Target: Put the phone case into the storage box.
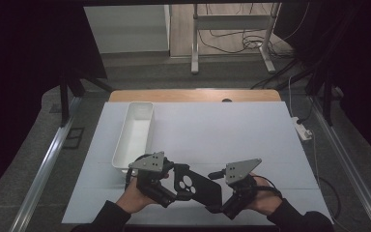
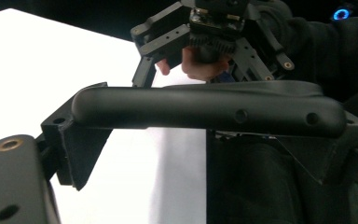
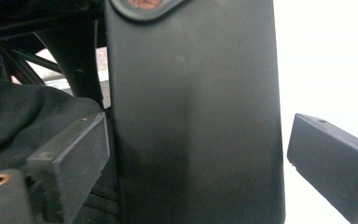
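Note:
A black phone case [image 1: 200, 187] with camera cut-outs is held above the white sheet near the table's front edge, between both grippers. My left gripper [image 1: 171, 187] is shut on the case's left end; in the left gripper view the case's rounded edge [image 2: 205, 109] spans from jaw to jaw. My right gripper [image 1: 218, 205] stands open around the other end. In the right gripper view the case [image 3: 191, 116] touches the left finger [image 3: 70, 156], while the right finger [image 3: 331, 158] stands a small gap away. The right gripper [image 2: 209, 28] and its hand also appear beyond the case.
A long white tray [image 1: 135, 133] lies on the left part of the white sheet [image 1: 232, 135], just beyond my left gripper. A wooden table edge [image 1: 193, 95] runs along the back. A power strip [image 1: 303, 129] and cables lie on the floor at the right.

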Demonstrator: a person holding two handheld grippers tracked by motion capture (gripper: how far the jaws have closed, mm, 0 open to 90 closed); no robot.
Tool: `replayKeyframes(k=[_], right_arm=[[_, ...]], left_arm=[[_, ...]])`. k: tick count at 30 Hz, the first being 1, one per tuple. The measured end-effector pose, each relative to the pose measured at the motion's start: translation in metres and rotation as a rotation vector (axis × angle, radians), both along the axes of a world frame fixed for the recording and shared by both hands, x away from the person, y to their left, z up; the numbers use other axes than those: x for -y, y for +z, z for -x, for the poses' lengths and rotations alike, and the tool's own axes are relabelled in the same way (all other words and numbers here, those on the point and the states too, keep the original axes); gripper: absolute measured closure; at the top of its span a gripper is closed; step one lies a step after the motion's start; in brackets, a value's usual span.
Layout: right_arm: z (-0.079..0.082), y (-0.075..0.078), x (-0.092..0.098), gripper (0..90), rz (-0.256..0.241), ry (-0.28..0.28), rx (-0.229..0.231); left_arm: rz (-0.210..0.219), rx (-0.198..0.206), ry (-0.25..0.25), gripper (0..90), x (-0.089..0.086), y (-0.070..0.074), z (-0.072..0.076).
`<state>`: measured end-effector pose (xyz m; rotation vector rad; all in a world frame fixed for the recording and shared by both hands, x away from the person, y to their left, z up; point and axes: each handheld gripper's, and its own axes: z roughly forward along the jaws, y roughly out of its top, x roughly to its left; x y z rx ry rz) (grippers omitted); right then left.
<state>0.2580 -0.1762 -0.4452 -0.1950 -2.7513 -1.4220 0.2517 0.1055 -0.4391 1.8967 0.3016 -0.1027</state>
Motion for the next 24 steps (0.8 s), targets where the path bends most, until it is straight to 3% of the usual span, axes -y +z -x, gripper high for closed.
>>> replayKeyframes(k=[6,13,19,24], right_arm=[[-0.002,0.000,0.003,0.0,0.006,-0.065,0.035],[-0.003,-0.004,0.006,0.0,0.047,-0.125,0.092],[-0.006,-0.006,0.008,0.0,0.076,-0.179,0.112],[-0.008,-0.008,0.009,0.0,0.094,-0.221,0.100]], left_arm=[[-0.039,-0.006,0.059,14.1,-0.001,0.000,-0.002],[-0.085,-0.031,0.154,13.9,-0.002,0.000,-0.006],[-0.126,-0.040,0.226,13.8,-0.001,0.002,-0.008],[-0.132,-0.054,0.277,13.8,-0.001,0.004,-0.011]])
